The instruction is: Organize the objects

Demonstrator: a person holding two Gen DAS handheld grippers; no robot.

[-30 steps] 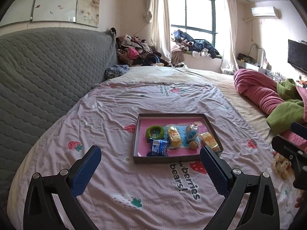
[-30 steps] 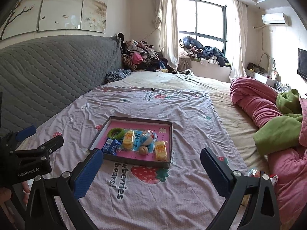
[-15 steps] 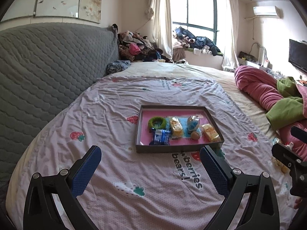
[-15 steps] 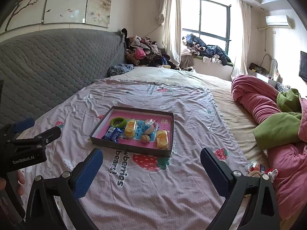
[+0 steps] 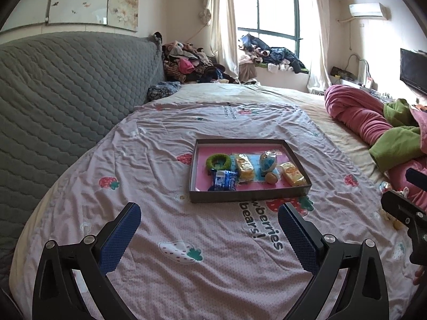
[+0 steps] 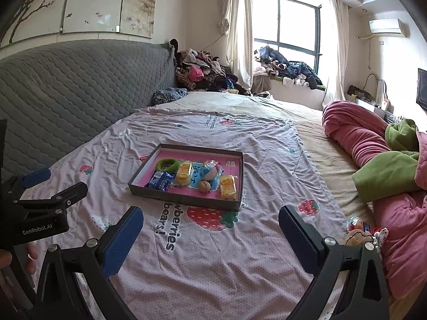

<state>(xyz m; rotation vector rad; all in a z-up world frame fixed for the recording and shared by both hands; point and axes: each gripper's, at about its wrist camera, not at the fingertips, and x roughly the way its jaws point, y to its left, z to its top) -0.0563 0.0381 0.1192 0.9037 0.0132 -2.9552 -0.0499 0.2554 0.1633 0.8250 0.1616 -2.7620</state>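
Six small things already lie in the shallow box straight ahead of your left gripper: a green ring, a blue wrapped snack, two yellow packets, a blue capsule toy and a brown ball, all packed close on the pink floor. From your right gripper the same box sits ahead and a little to its left. Both tools hang well short of it above the strawberry sheet, jaws spread wide and holding nothing.

What looks unsorted is the small heap of loose toys and wrappers just beyond the right gripper's right-hand finger, at the foot of the pink blanket. That heap is probably your next pick, though how many pieces it holds is hard to tell.

Swing the right tool toward it, keep the jaws wide until one item sits squarely between the pads, and close on its firmest part rather than on crinkly wrapper. The bedding is soft, so come down lightly or the piece will sink and roll. Hold the left tool clear of the box's near wall.
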